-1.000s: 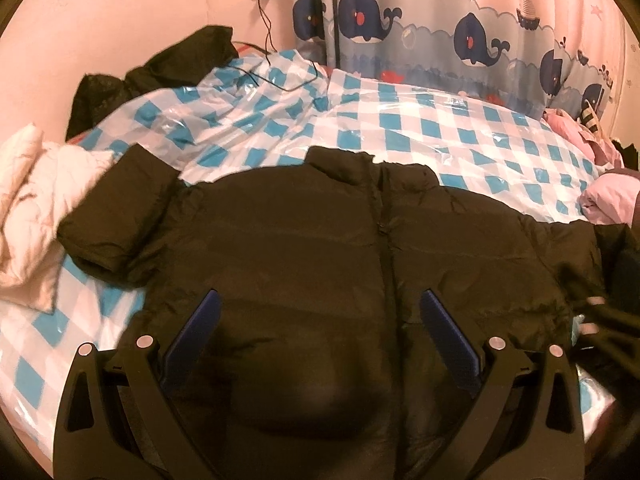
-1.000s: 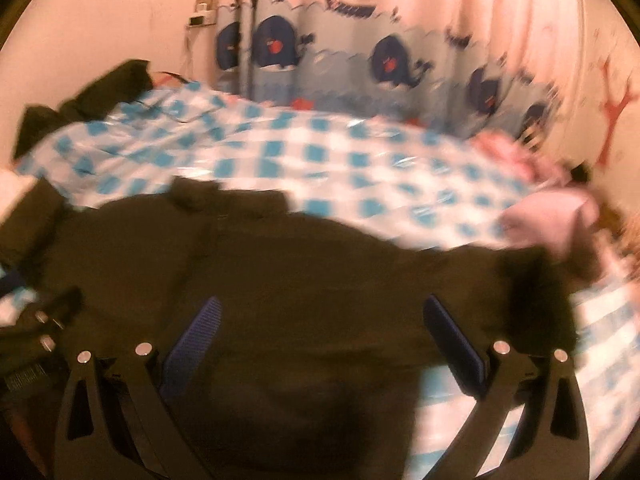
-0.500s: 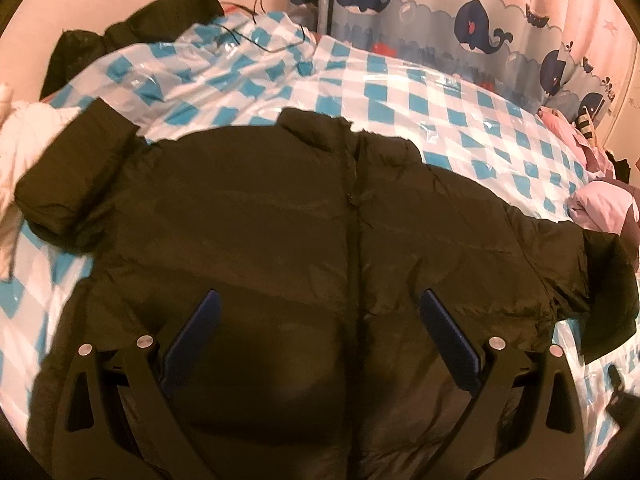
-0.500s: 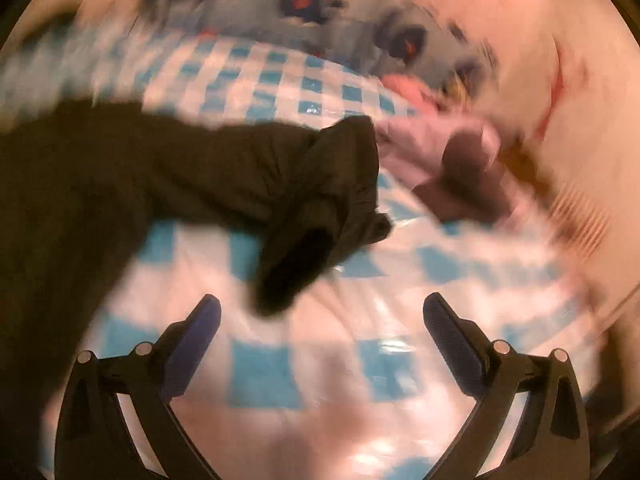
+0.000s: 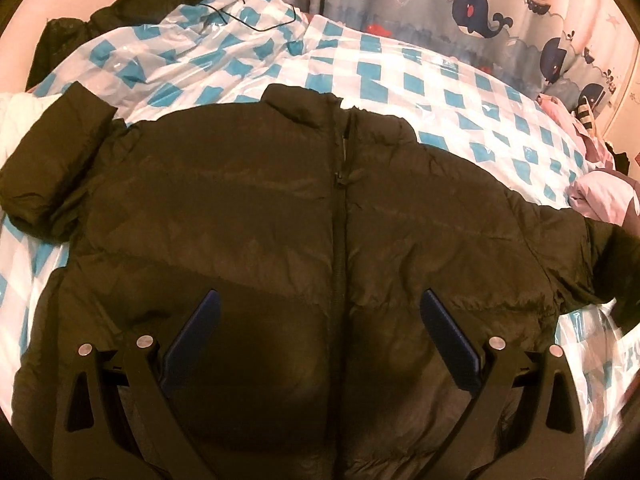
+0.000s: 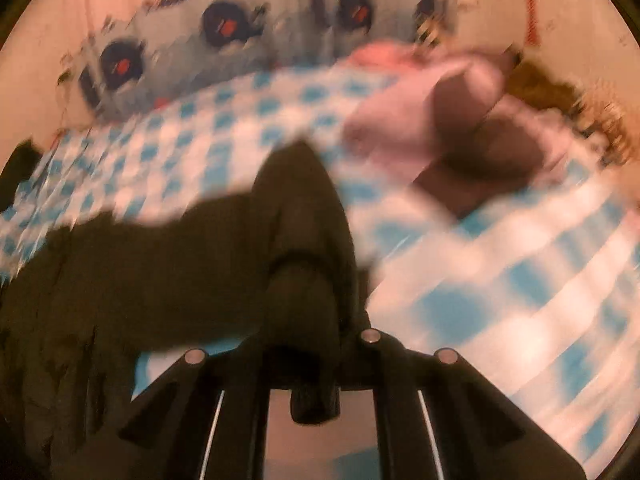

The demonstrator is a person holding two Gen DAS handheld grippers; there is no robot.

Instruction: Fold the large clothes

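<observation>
A large black puffer jacket (image 5: 304, 216) lies front up, zipped, spread on the blue-and-white checked bed cover (image 5: 440, 76). Its left sleeve (image 5: 52, 156) is folded up at the left; its right sleeve (image 5: 600, 256) reaches the right edge. My left gripper (image 5: 320, 332) is open and empty, hovering over the jacket's lower front. In the blurred right wrist view my right gripper (image 6: 308, 320) is shut on the jacket's right sleeve cuff (image 6: 304, 240), which bunches up between the jaws.
A whale-print curtain (image 5: 460, 4) hangs behind the bed. Another dark garment (image 5: 120, 12) lies at the far left corner, white bedding (image 5: 16, 116) at the left, pink and purple clothes (image 5: 600, 192) at the right. A black cable (image 5: 256, 20) crosses the cover.
My right gripper swung to the jacket's right sleeve and closed on its cuff. My left gripper moved a little closer over the jacket and stays open.
</observation>
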